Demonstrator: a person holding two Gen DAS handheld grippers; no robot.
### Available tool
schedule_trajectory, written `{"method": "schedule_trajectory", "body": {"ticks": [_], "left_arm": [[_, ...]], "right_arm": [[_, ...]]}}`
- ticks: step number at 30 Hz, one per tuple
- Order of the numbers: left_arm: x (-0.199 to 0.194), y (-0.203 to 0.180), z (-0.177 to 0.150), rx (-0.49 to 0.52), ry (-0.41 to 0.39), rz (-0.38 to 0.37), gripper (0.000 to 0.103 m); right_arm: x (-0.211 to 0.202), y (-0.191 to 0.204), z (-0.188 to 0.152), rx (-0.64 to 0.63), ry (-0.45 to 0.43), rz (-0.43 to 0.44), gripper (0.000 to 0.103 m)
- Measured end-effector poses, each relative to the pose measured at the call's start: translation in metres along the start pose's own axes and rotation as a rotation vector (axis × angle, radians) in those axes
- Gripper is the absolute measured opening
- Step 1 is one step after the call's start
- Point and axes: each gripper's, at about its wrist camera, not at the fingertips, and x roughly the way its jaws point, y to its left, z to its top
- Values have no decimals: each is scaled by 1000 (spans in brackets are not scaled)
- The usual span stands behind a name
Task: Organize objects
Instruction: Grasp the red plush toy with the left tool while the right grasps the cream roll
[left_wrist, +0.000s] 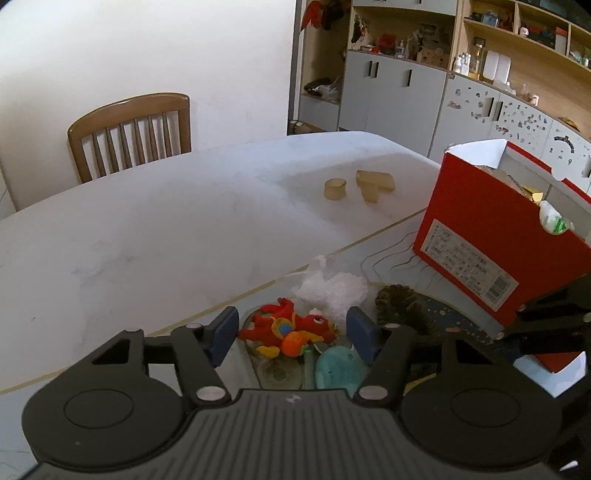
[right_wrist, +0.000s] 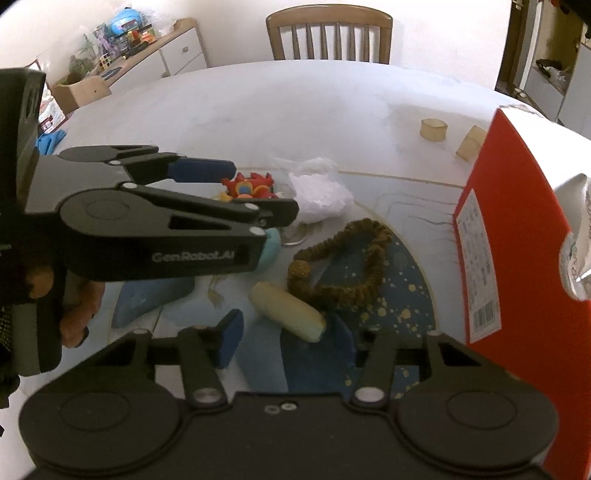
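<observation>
Between the spread fingers of the left gripper (left_wrist: 291, 334) lies a red and orange toy (left_wrist: 286, 328), with a teal plush piece (left_wrist: 338, 371) just under the right finger; the jaws stand wide and grip nothing, which reads as lining up for a pick. Just past the fingertips sits a crumpled white plastic bag (left_wrist: 330, 288), and beyond the right finger a brown beaded loop (left_wrist: 404, 304).

From the other camera, the right gripper (right_wrist: 288, 332) is also wide open and empty, its 2 fingers bracketing a pale cream cylinder (right_wrist: 288, 312) that lies tilted on the blue patterned mat (right_wrist: 399, 295). Whether the fingers touch it cannot be told.

Off to the right of both pairs of fingers stands the red box (right_wrist: 517, 236), open at the top and already holding a few items, so it is likely the destination. 2 tan blocks (left_wrist: 356, 186) rest far ahead on the white table (left_wrist: 147, 229), well apart from either gripper.
</observation>
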Motion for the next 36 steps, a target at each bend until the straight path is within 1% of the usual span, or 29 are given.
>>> {"method": "schedule_trajectory", "body": {"ticks": [3,4,6,8,11,14,17,19,23,30,36], "left_arm": [[1,1,-2,2,-2,1,61],[1,1,-2,5,-2,2,61],[1,0,-2,15,-2,7,61],[1,-1,-2,21,-1,11,60],[1,-1,-1,20,0,9,60],[-1,0,-1,14,1,4,60],[-3,2,-2,4,4,1,59],[-5,4,-3,-9,5,-2,59],[-13,9,-5,-38,8,-4,59],[-29,16,-11,-74,27,-2,59],[-43,15,-19,-92,36,-13,59]], "right_arm": [[1,3,-1,-25,-3,-17,50],[0,4,-2,-30,-3,-24,49],[0,5,-2,-35,-5,-41,44],[-1,5,-2,-38,-4,-60,35],[-2,4,-2,-38,-2,-71,26],[-4,4,-4,-35,-1,-70,20],[-8,6,-7,-43,-10,-93,19],[-12,8,-9,-44,-11,-89,17],[-20,7,-12,-27,-25,-82,17],[-40,6,-17,-15,-63,-122,15],[-58,4,-25,-5,-85,-114,14]]}}
